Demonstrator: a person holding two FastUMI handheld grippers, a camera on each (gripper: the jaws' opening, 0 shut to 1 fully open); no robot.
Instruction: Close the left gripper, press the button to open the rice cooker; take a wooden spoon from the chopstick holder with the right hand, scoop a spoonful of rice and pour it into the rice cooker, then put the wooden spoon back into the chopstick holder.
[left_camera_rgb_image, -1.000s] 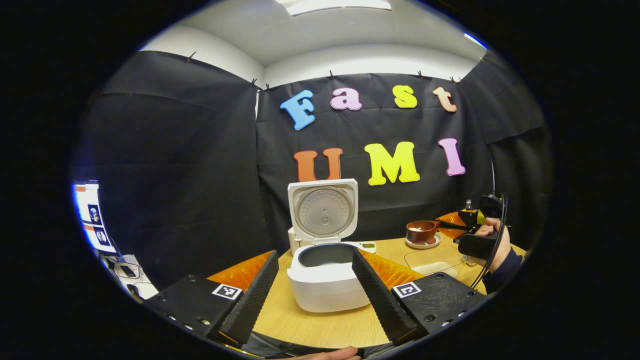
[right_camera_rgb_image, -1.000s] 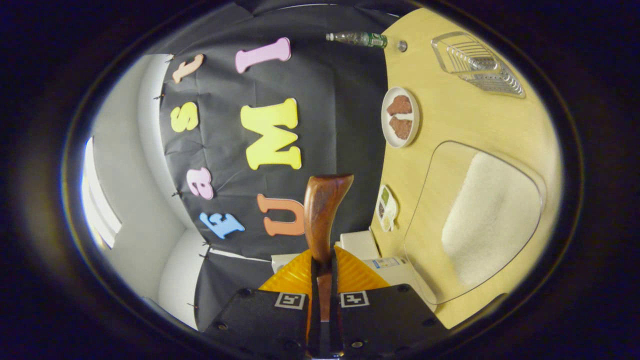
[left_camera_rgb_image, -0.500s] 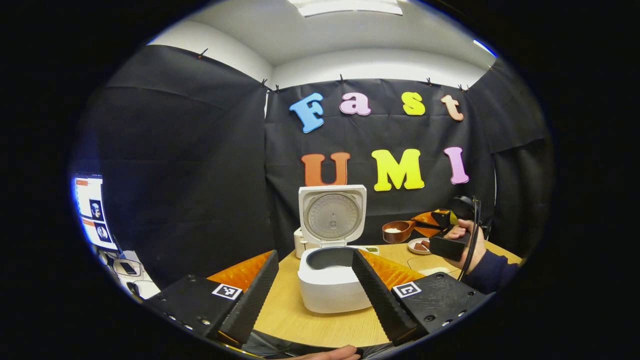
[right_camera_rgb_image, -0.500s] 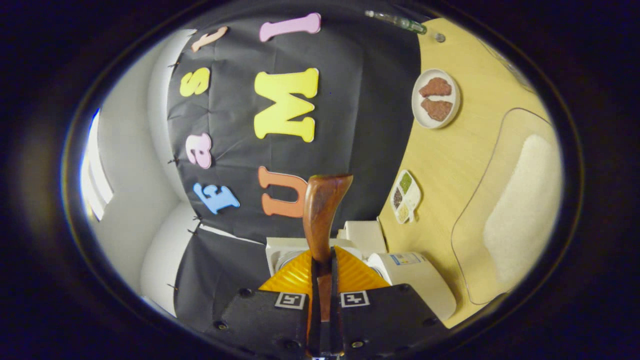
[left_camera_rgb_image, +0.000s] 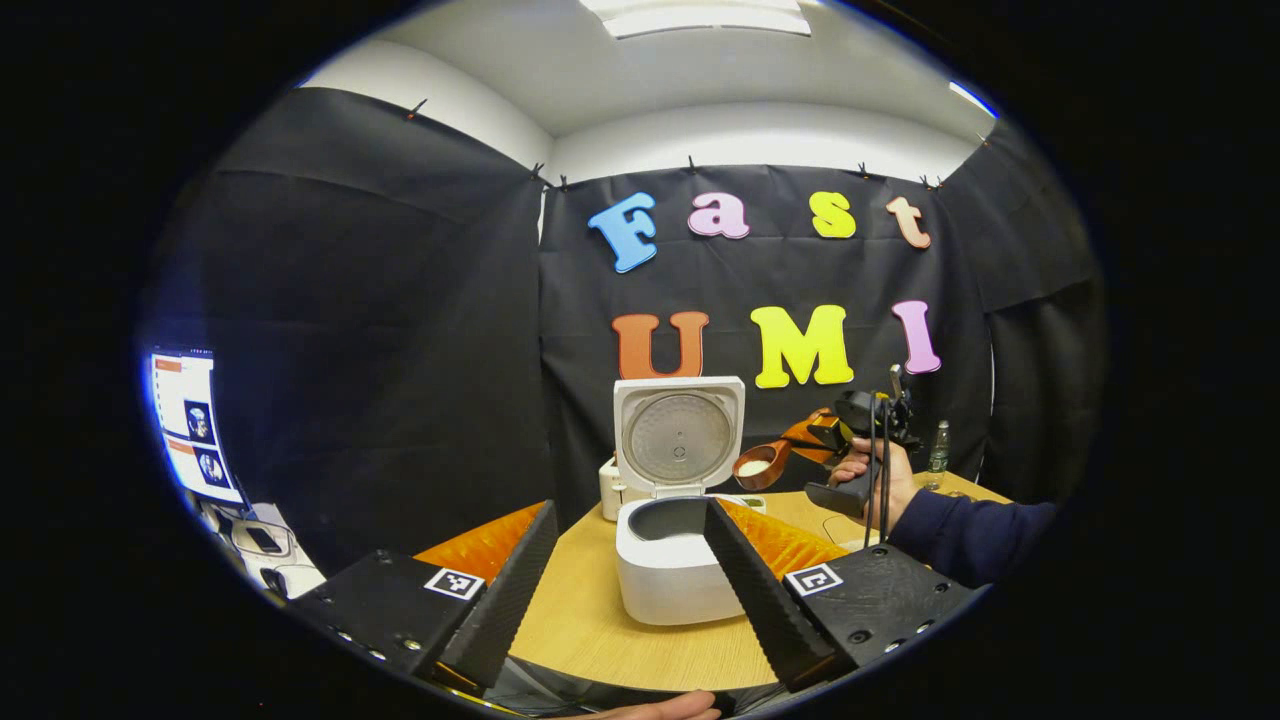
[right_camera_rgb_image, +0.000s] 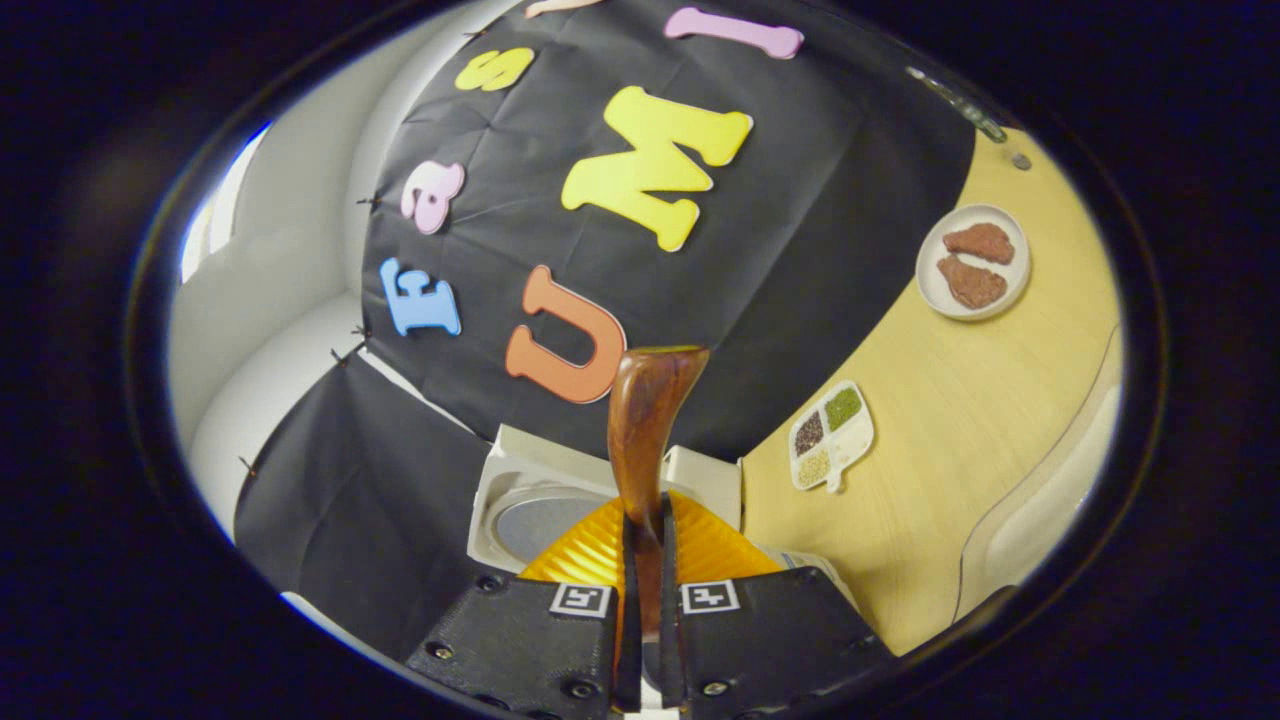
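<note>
**Spoonful closing on the open rice cooker (left_camera_rgb_image: 672, 570)**

Pinched by the handle in the right tool (right_camera_rgb_image: 645, 510), pressed tight on both sides of the wood: wooden spoon (right_camera_rgb_image: 645, 420), bowl end pointing forward. From the left gripper view, up in the air just right of the raised lid (left_camera_rgb_image: 678, 438), bowl facing up with white rice (left_camera_rgb_image: 752, 467) sitting in it. Held that way, by the look of it, to keep the grains from spilling short of the pot. Not yet over the opening; a short carry and a tip to come, at a guess. Behind it, a hand (left_camera_rgb_image: 868, 472) and a dark sleeve (left_camera_rgb_image: 970, 535) doing the steering.

Left tool (left_camera_rgb_image: 630, 510) spread wide, gripping nothing, parked low in front of the cooker, most likely to stay out of the pour's way. Lid standing upright at the back, so button job done.

Underneath, a pale wooden counter (right_camera_rgb_image: 930, 420). On it, well apart from the cooker, a plate (right_camera_rgb_image: 930, 285) with two brown pieces. Nearer the cooker, a small divided dish (right_camera_rgb_image: 830, 435) of green and dark bits. At the edge, a clear tray (right_camera_rgb_image: 1060, 480) with a white heap, likely the rice supply. Bottle (left_camera_rgb_image: 937, 460) by the far wall. Black cloth all round, white ceiling with a light panel, lit screen (left_camera_rgb_image: 190, 425) off to the left.
</note>
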